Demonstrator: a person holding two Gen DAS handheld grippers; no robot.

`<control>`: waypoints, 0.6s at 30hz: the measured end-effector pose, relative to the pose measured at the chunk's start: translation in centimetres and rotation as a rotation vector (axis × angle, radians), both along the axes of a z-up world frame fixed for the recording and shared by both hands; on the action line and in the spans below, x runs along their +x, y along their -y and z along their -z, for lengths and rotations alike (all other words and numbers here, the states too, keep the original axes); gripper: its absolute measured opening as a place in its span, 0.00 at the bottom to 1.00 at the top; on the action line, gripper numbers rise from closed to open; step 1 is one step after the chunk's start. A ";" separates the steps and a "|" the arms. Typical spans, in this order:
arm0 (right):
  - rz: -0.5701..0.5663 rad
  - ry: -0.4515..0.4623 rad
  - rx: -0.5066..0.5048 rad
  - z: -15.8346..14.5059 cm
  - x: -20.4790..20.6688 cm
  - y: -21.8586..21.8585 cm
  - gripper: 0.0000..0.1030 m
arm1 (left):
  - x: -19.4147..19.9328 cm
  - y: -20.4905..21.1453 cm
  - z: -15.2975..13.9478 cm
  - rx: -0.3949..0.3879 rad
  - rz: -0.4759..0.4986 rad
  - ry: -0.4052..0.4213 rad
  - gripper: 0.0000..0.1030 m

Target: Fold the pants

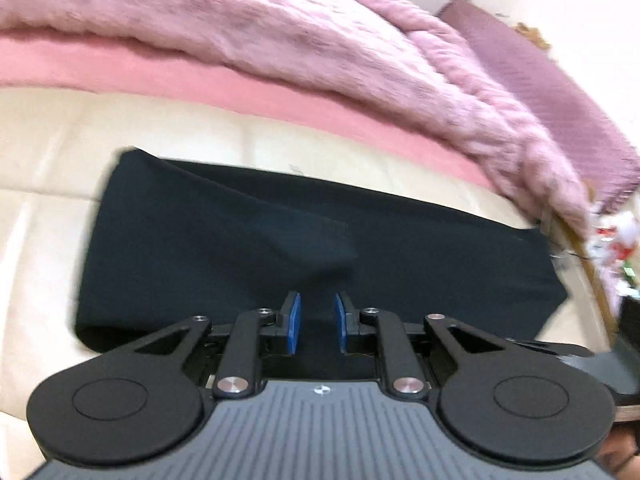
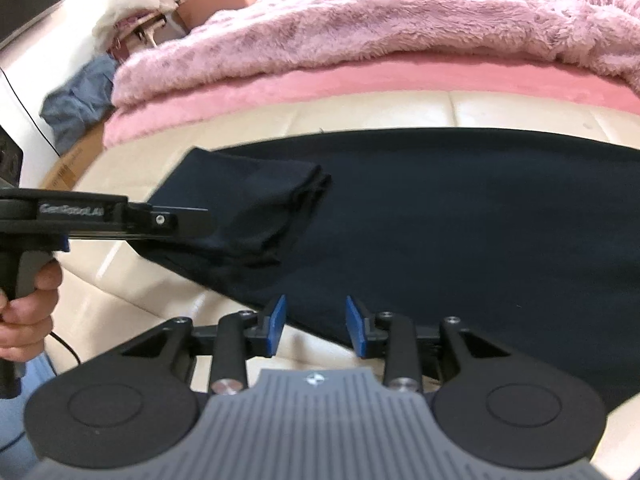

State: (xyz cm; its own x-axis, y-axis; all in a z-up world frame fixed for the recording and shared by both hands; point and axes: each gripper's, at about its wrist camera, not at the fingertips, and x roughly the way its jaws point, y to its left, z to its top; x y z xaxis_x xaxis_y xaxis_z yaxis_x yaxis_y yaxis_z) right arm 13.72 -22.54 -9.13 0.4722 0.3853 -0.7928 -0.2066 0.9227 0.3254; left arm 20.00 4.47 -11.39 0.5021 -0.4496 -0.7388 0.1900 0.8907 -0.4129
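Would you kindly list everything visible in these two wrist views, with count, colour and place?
pants: one, dark navy, spread flat on the cream surface, one end folded over on itself
cream surface: one, cream, seamed, under the pants
fluffy blanket: one, light pink, heaped behind the pants
pink sheet: one, salmon pink, under the blanket
mauve cloth: one, purple, beyond the blanket in the left wrist view
blue-grey cloth: one, crumpled, off the surface's far left in the right wrist view
left gripper: black, blue pads, jaws apart over the pants
right gripper: black, blue pads, jaws apart at the pants' near edge
left hand: on the left gripper's handle
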 end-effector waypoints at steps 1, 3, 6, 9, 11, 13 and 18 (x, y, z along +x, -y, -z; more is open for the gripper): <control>0.002 -0.001 0.022 0.0 0.3 0.0 0.29 | 0.3 -0.2 0.1 0.023 -0.010 -0.003 0.19; 0.013 -0.003 0.073 0.1 1.1 -0.4 0.31 | 1.0 -0.5 0.5 0.047 -0.026 -0.005 0.19; 0.043 0.004 0.121 0.4 2.8 -1.2 0.39 | 2.1 -0.4 1.0 0.076 -0.050 -0.005 0.19; 0.073 -0.004 0.153 1.1 4.7 -1.8 0.39 | 2.6 -0.5 1.3 0.100 -0.060 -0.003 0.19; 0.092 -0.005 0.166 1.6 5.9 -2.1 0.39 | 3.0 -0.4 1.7 0.108 -0.067 -0.006 0.19; 0.110 -0.011 0.172 2.3 7.1 -2.4 0.39 | 3.3 -0.5 1.9 0.105 -0.065 -0.017 0.19; 0.162 -0.048 0.237 4.5 8.7 -2.8 0.38 | 3.4 -0.9 2.7 0.086 -0.077 -0.034 0.19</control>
State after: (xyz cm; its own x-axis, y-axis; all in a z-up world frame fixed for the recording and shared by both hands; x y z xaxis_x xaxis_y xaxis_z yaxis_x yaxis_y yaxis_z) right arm 22.38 -19.71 -13.67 0.5063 0.4852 -0.7129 -0.0420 0.8395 0.5417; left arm 23.36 5.36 -14.06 0.5063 -0.3449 -0.7904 0.1068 0.9346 -0.3394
